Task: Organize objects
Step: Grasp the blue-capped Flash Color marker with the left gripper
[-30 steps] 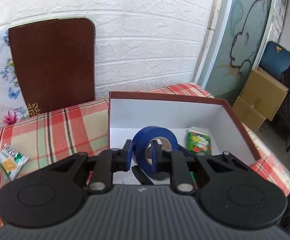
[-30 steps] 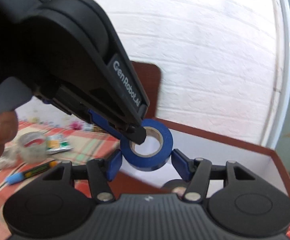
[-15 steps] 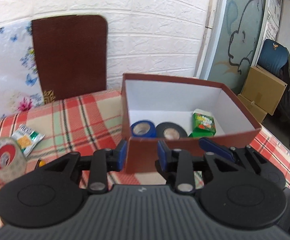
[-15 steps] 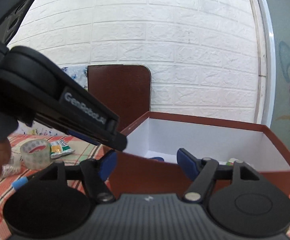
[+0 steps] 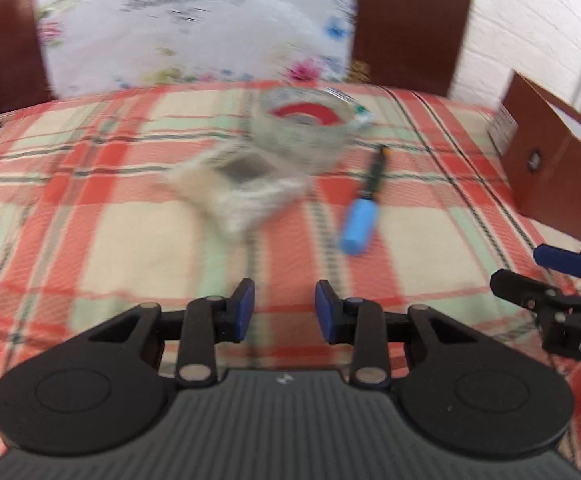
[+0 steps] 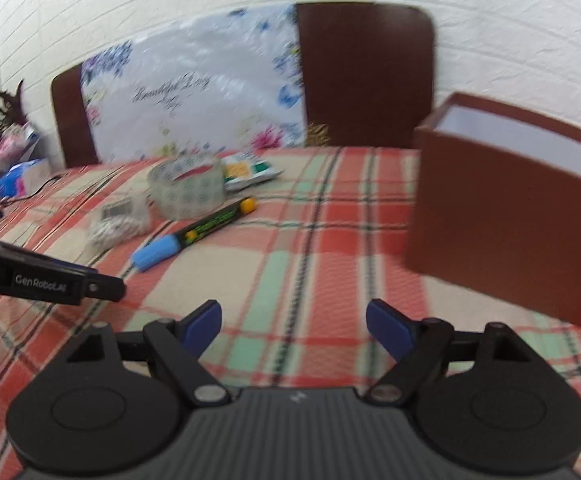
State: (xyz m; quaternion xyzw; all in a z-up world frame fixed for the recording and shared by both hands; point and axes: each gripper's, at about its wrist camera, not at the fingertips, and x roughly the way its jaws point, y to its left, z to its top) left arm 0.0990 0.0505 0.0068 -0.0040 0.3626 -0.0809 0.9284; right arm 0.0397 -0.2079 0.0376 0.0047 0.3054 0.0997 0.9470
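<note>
A clear tape roll with a red core (image 5: 302,128) (image 6: 186,188), a small clear bag of white bits (image 5: 238,188) (image 6: 118,220), a black marker with a blue cap (image 5: 364,204) (image 6: 194,236) and a green-and-white sachet (image 6: 248,170) lie on the plaid tablecloth. The brown box (image 5: 550,164) (image 6: 502,216) stands at the right. My left gripper (image 5: 285,310) is open and empty, short of the bag. My right gripper (image 6: 296,326) is open and empty, left of the box; it also shows at the right edge of the left wrist view (image 5: 546,276).
A floral board between brown chair backs (image 6: 194,92) leans on the white brick wall behind the table. Clutter and cables (image 6: 6,168) sit at the far left. The left gripper's finger (image 6: 50,278) reaches in from the left of the right wrist view.
The blue tape roll left my left gripper and lay in the box. Both grippers then pulled back from the box and swung left toward the loose items on the cloth.
</note>
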